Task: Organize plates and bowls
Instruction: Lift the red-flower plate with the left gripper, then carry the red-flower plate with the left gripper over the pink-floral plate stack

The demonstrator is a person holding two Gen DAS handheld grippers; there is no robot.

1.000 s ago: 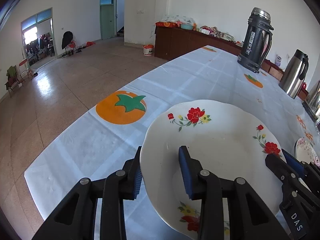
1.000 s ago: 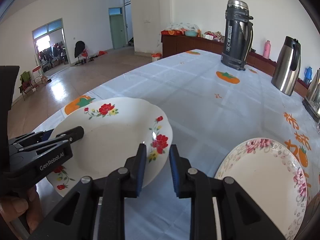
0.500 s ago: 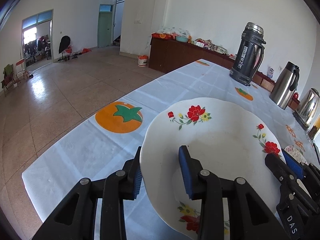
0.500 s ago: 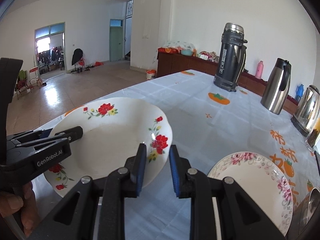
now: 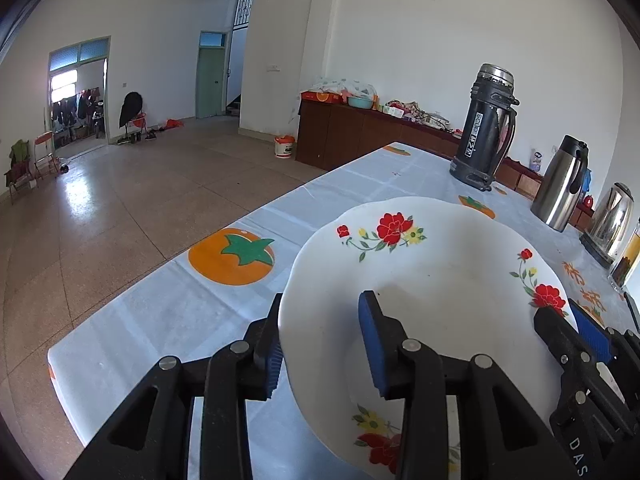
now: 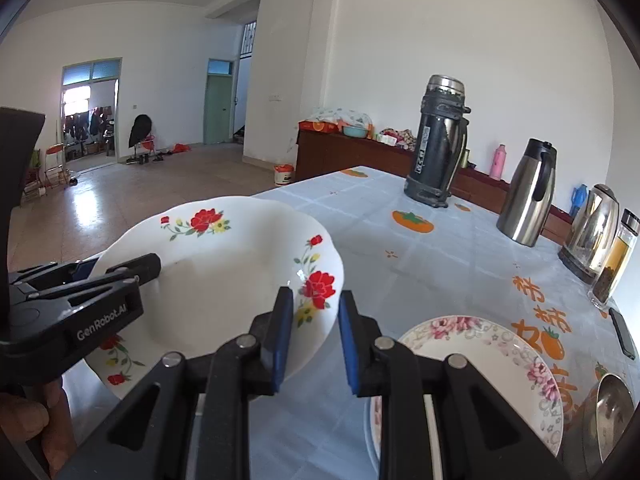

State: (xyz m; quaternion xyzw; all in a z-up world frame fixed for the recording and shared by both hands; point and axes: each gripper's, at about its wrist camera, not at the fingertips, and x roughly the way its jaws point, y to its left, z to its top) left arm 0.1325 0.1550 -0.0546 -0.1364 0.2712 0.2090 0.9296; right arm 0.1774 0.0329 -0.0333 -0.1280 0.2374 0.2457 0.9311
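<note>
The white plate with red flowers [image 5: 432,280] is held above the table by both tools. The left gripper [image 5: 320,340] has the near-left rim of this plate between its blue pads, one finger under the rim and one finger inside the dish, so it is clenched on the plate. The right gripper [image 6: 312,340] takes the opposite rim in the same way; in the left wrist view its fingers sit over the edge next to a red flower. From its own camera the gap between its pads looks a little wider than the rim, so the contact there is not fully clear, but it seems to grasp the plate.

The plate is tilted slightly and hangs over the corner of the table [image 5: 160,320], which has a pale blue cloth with orange persimmon prints. A second plate with pink flowers [image 6: 480,360] lies flat on the cloth, just beside the right gripper. Farther back on the table stand a tall black thermos [image 6: 440,140], a steel jug [image 6: 528,196] and an electric kettle [image 6: 592,232]. A person's hand [image 6: 28,428] holds the left tool at the lower left.
</note>
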